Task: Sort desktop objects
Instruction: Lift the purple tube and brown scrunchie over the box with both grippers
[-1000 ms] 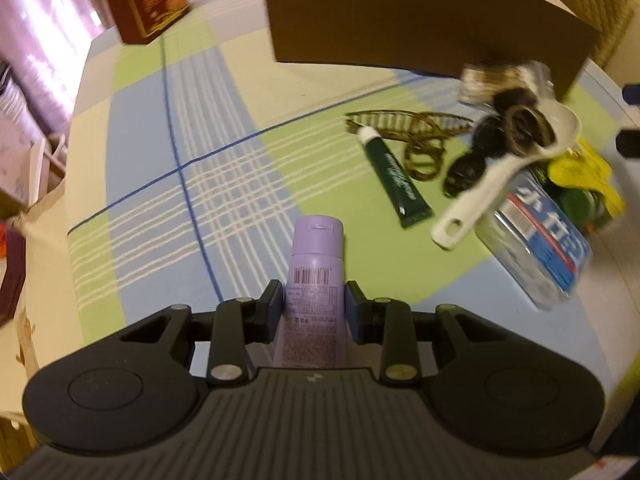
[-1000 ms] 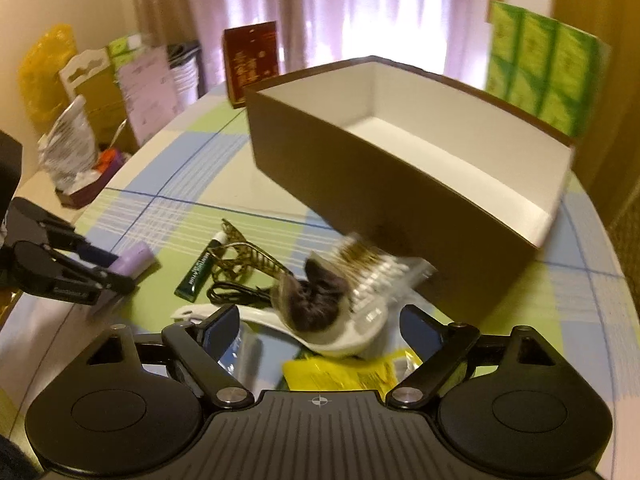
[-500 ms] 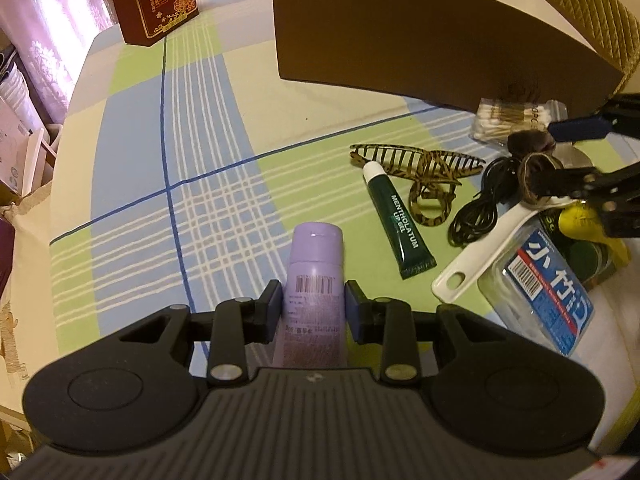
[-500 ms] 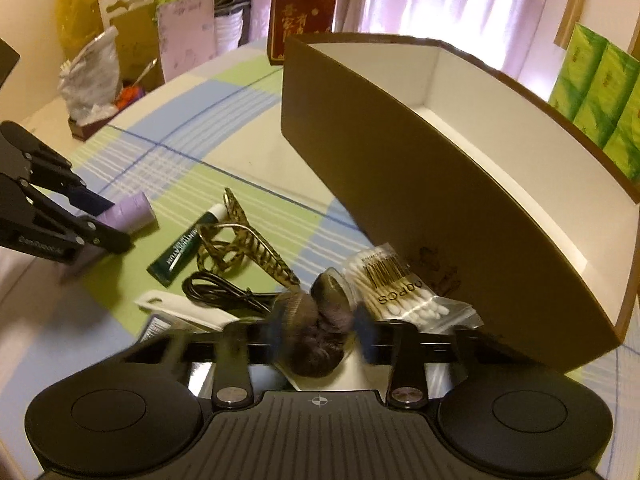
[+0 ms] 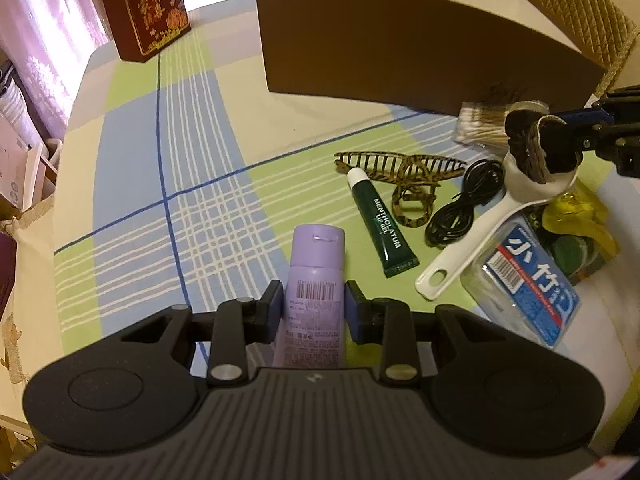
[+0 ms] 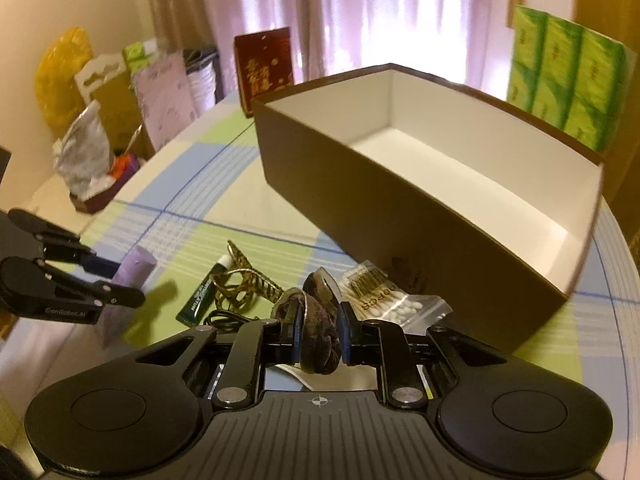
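My left gripper [image 5: 314, 306] is shut on a lilac tube [image 5: 316, 276] and holds it over the checked tablecloth; both also show in the right wrist view, the gripper [image 6: 116, 284] and the tube [image 6: 132, 276]. My right gripper [image 6: 319, 330] is shut on a dark brown hair scrunchie [image 6: 318, 334], raised above the white spoon [image 5: 480, 236]; the scrunchie shows in the left wrist view [image 5: 532, 152]. The open brown box [image 6: 400, 216] with a white inside stands behind, and nothing shows in it.
On the cloth lie a green Mentholatum tube [image 5: 382, 226], a tortoiseshell hair claw [image 5: 404, 176], a black cable [image 5: 464, 204], a cotton swab bag [image 6: 384, 294], a clear blue-labelled box [image 5: 528, 276] and yellow packets [image 5: 580, 212]. A red box [image 5: 150, 4] stands far left.
My right gripper has closed on the scrunchie and lifted it off the spoon. My left gripper has kept hold of the lilac tube and raised it slightly.
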A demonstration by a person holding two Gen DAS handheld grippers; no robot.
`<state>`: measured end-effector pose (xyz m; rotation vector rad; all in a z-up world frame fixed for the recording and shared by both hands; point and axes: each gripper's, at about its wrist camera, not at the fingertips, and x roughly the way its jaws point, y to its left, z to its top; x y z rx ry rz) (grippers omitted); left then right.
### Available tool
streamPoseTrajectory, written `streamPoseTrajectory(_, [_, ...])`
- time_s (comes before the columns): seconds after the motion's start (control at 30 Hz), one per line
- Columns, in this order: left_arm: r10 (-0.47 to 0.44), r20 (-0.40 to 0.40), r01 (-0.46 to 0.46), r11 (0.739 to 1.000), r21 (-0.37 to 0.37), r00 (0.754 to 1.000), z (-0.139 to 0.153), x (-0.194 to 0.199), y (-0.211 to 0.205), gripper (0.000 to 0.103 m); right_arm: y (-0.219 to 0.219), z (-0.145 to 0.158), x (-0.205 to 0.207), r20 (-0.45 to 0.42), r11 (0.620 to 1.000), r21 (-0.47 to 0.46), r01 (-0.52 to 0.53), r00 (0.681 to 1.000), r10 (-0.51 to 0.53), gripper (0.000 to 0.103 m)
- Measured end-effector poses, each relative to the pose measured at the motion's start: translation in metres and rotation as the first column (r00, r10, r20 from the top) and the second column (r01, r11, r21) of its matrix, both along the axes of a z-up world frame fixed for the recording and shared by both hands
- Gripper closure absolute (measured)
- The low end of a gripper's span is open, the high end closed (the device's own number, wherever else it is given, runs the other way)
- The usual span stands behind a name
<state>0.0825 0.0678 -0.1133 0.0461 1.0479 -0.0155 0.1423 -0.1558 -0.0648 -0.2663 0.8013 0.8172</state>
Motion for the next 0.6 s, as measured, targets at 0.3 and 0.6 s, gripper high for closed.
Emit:
streamPoseTrajectory(0.3, [-0.003,0.073,0.003,1.000,0.000,0.997,0.028,-0.015,-0.005,0.076,-0.018,0.010,-0.009,-0.020,0.999,0.025,0.047,0.999,-0.046,0.088])
streamPoseTrajectory(0.6, [-0.009,0.123,0.010,1.000,-0.008,0.992,0.046,-0.025,-0.014,0.076,-0.026,0.020,-0.018,0.000,0.999,0.033,0.043,0.999,-0.043,0.088])
